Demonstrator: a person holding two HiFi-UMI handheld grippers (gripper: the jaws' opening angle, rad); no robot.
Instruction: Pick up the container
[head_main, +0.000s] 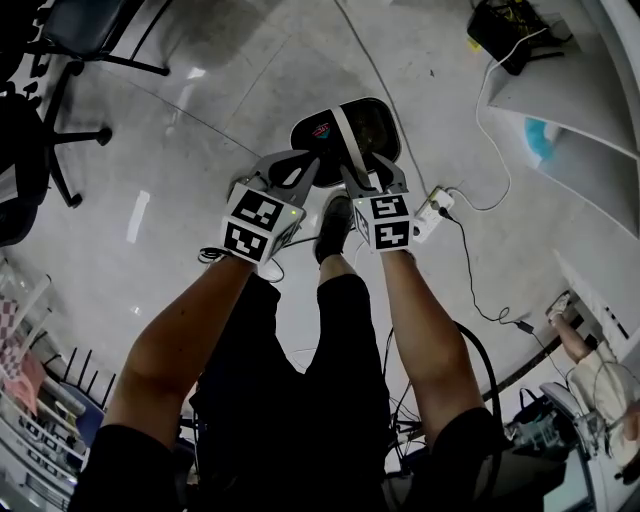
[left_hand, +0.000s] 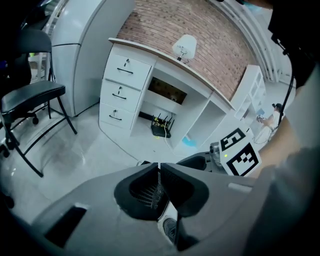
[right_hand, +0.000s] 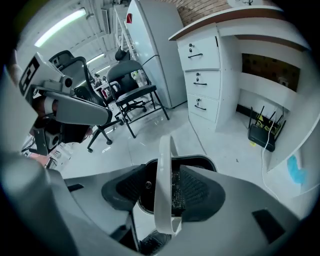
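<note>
The container (head_main: 372, 122) is a dark round pot with a white strap handle (head_main: 347, 135). In the head view it sits just ahead of both grippers and looks raised off the floor. My right gripper (head_main: 372, 180) has the handle (right_hand: 164, 190) running between its jaws, with the pot's rim (right_hand: 200, 161) beyond them. The strap lies close to the right pad, and a gap shows on its left side, so the right gripper (right_hand: 162, 167) stands open around it. My left gripper (head_main: 300, 165) is beside the pot, its tips (left_hand: 158, 166) shut on nothing.
The person's shoe (head_main: 335, 225) is on the grey floor below the grippers. A white power strip (head_main: 432, 210) with cables lies to the right. A black router (left_hand: 161, 129) sits under the white desk with drawers (left_hand: 125, 90). Office chairs (head_main: 60, 40) stand at the left.
</note>
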